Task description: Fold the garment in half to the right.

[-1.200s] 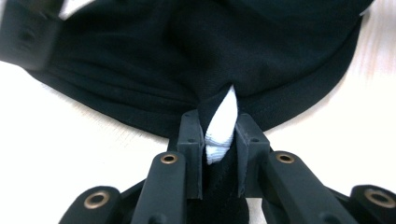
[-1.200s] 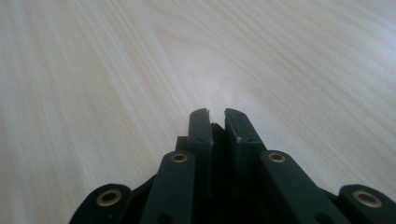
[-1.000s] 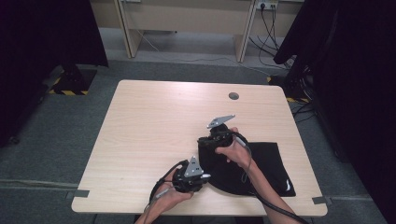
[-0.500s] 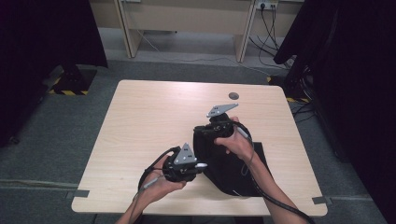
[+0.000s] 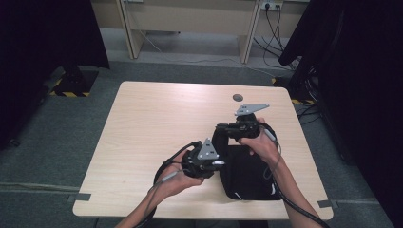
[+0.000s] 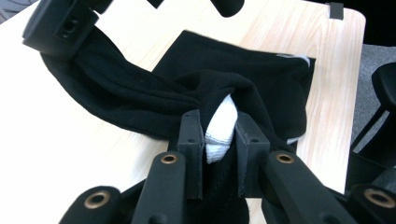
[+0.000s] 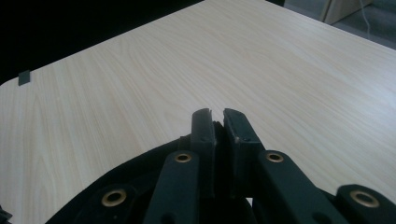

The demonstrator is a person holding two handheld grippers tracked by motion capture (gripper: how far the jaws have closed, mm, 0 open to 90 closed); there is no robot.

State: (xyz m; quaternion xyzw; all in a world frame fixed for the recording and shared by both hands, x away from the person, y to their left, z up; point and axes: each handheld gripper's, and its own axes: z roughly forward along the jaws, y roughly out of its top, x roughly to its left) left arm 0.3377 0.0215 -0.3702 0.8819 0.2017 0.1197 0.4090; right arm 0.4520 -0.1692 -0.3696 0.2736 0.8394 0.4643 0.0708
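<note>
We hold a gripper in each hand above the near right part of the light wooden bench [image 5: 142, 123], our forearms coming in from the near edge. The left gripper [image 6: 219, 135] sits low and close to us, angled toward the right, and its fingers [image 6: 191, 140] are clenched on a bunched fold of the black cloth [image 6: 261, 79], with a white patch of the fabric squeezed up between them. From that pinch the cloth runs in a thick twisted band up to the right gripper [image 5: 228, 129], which we hold higher and farther out over the bench, wrist bent so its grey three-cornered plate [image 5: 251, 109] tips up toward the far side. In the right gripper view its fingers [image 7: 204, 130] stand almost together with a thin edge of the black cloth caught between them, the bare bench stretching away beyond. So the cloth is grasped at two points and lifted along one side, while the rest of it lies flat on the bench near the right front corner, beneath and between our hands. A small dark round spot [image 5: 237, 98] shows in the bench top by the far edge, well apart from the cloth.
</note>
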